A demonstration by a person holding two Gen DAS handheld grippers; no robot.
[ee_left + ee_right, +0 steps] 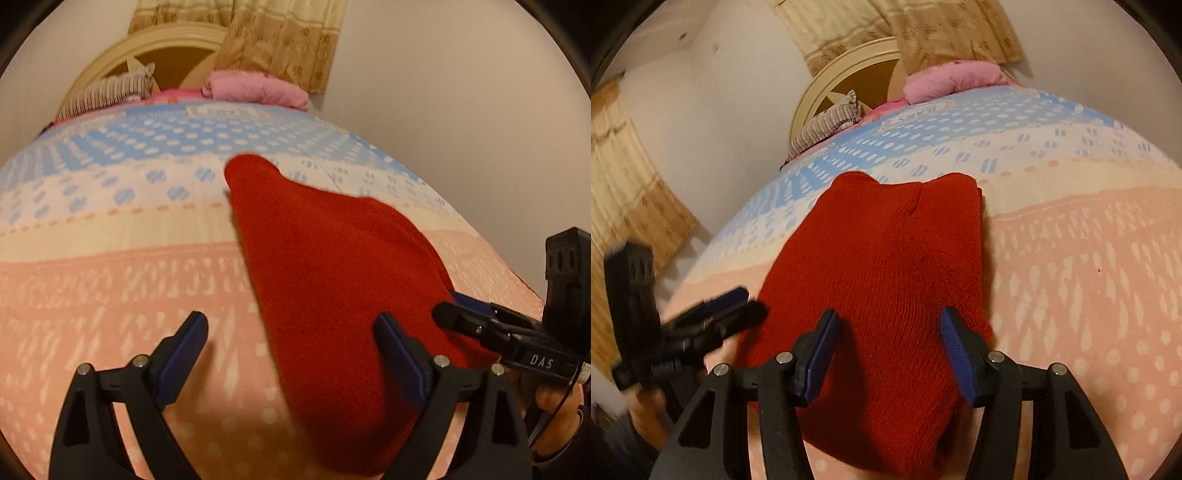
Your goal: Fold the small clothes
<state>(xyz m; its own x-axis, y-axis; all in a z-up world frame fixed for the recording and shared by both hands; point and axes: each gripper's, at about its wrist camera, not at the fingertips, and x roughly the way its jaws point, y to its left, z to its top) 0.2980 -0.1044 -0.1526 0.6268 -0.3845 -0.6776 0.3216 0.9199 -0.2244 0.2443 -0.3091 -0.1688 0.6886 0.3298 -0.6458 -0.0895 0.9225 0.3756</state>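
A bed (1089, 258) with a pink-and-blue patterned cover fills the room. A folded red knit garment (886, 277) lies flat on it. The left gripper (291, 354) hovers at its near edge, jaws spread wide, empty. The right gripper (890, 350) straddles the knit, released.

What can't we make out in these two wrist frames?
- Red knit garment: near hem hidden under the right gripper in the right wrist view; also cut by the bottom edge in the left wrist view.
- Garment type and number of folded layers: not readable in either view.
- Left gripper: motion-blurred in the right wrist view.
- Striped cloth and pink bundle at the headboard: small, fisheye-squeezed, unidentifiable.
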